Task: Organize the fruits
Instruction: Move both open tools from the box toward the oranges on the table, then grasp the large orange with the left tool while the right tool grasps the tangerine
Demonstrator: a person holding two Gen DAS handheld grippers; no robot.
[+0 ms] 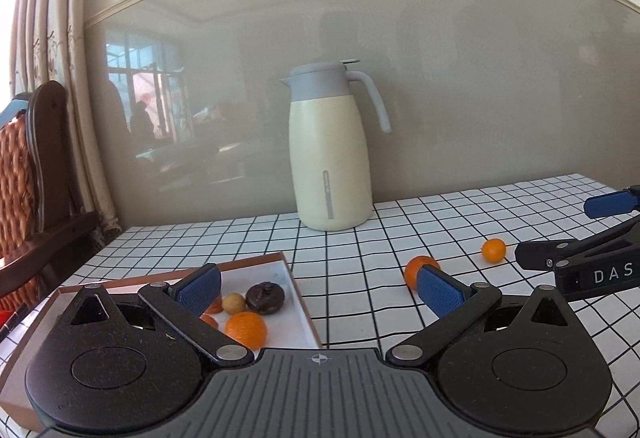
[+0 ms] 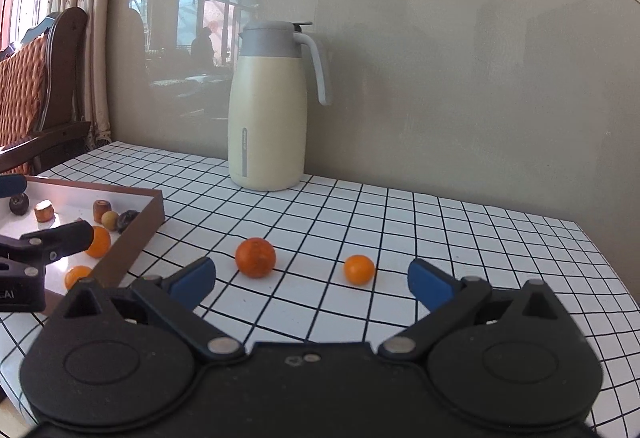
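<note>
Left hand-held gripper point(image 1: 318, 288) agape | right hand-held gripper point(image 2: 312, 284) agape; two oranges point(image 2: 255, 257) outside tray point(image 2: 136, 234)

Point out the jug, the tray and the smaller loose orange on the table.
Jug point(image 2: 266, 126), right wrist view: middle of its cream body.
Tray point(image 2: 138, 234), right wrist view: its brown outer wall.
Smaller loose orange point(image 2: 359, 269), right wrist view: centre of its peel.

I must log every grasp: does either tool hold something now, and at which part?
Nothing is held. The left tool and the right tool are both open with nothing between their fingers; two oranges lie loose on the table.
</note>
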